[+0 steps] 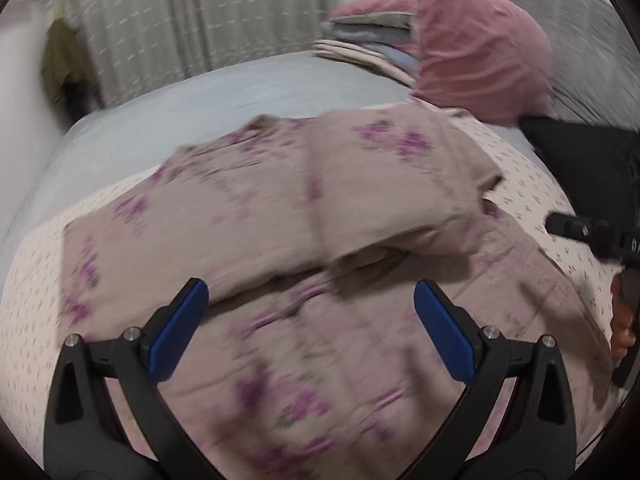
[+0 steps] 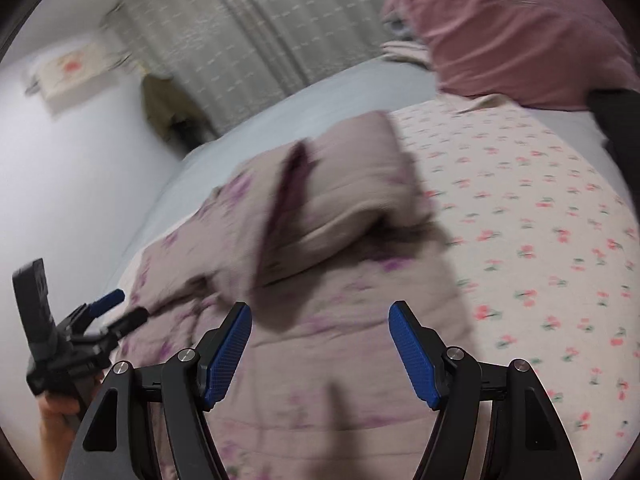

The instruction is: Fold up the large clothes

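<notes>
On the bed's pale cherry-print sheet point(image 2: 540, 208) lies the mauve quilted blanket with purple flowers point(image 1: 304, 200), its far half doubled over the near half. Above it, the left gripper point(image 1: 312, 328) and right gripper point(image 2: 320, 352) both gape wide, holding nothing.

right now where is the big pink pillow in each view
Left wrist: the big pink fabric pillow sits upper right, behind the folded mauve floral quilt.
Right wrist: the pillow fills the top right corner.
Shared landmark: the pale grey patterned curtain.
</notes>
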A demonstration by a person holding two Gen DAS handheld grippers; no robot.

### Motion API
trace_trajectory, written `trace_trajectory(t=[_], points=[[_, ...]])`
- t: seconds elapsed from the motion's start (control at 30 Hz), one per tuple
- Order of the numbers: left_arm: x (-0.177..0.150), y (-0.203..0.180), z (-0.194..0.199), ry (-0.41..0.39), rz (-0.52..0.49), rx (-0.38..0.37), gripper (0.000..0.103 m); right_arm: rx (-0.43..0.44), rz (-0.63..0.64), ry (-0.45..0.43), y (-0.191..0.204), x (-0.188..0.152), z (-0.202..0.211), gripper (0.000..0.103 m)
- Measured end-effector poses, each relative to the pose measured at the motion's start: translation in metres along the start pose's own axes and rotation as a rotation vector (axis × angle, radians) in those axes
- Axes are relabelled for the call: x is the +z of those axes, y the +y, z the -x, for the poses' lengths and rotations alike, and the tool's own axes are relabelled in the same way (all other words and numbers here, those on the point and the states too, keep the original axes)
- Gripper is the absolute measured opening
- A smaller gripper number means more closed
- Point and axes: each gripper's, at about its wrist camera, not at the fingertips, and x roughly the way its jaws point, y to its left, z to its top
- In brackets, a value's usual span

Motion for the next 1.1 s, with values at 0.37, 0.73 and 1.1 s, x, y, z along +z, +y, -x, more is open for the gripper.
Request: trace_trajectory(t=[0.37,0.73,1.1], points=[[0.023,-0.090,-0.051,-0.019,-0.233,0.057,0.084,-0.025,-0.057,-0.006,-0.034,0.000,0.006,0.072],[0.026,0.096,0.038,-0.208,0.430,-0.105,0.022,-0.083,-0.021,-0.020,-0.032,-0.002,0.010,0.072],[-0.059,0.201,-0.003,-0.100,0.750,-0.185,0.082,-0.116,0.002,0.006,-0.032,-0.004,-0.003,0.072]])
